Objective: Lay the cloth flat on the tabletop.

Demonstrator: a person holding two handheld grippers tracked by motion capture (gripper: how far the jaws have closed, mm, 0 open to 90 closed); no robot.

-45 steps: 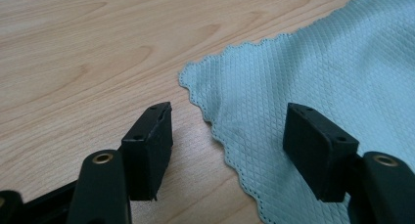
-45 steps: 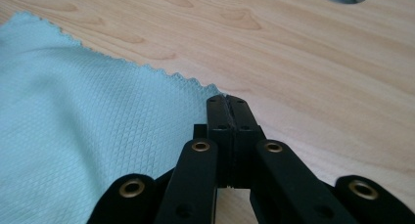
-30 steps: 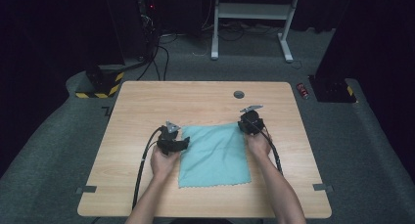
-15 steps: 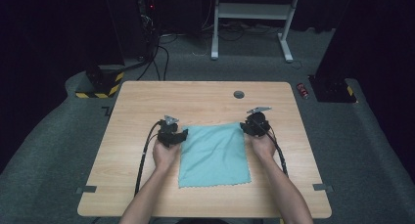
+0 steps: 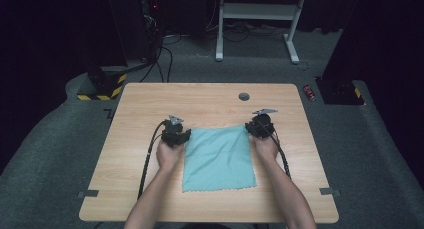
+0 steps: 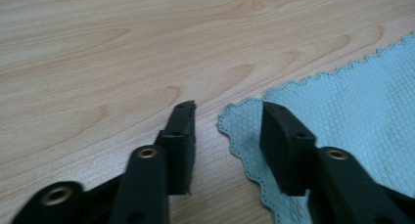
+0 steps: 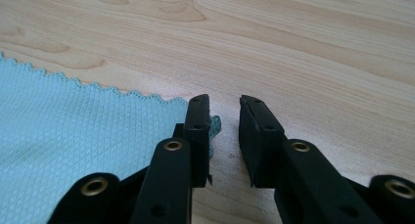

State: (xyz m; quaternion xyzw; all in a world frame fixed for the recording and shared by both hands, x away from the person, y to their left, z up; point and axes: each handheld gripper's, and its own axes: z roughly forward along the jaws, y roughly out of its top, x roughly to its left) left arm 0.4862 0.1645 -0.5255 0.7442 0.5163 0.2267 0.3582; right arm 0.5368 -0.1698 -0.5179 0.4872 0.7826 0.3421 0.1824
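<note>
At the middle of the tabletop a teal cloth lies flat and unfolded, its far edge between the two grippers. The left gripper sits at the cloth's 10 o'clock corner; in the left gripper view its jaws have just been closing, yet a wide gap is left, one pad on bare wood and the other over the scalloped corner, so nothing is gripped. The right gripper sits at the 2 o'clock corner; in the right gripper view its jaws have also just been closing, a small tuft of the corner stands beside the inner pad, and the pads are parted, so the cloth is judged not yet pinched. The work is thus judged to be at its start: both corners are approached, neither is grasped, and any lifting or folding is left to do. At 1 o'clock a small dark disc is set in the tabletop. No brand, label or writing can be read.
</note>
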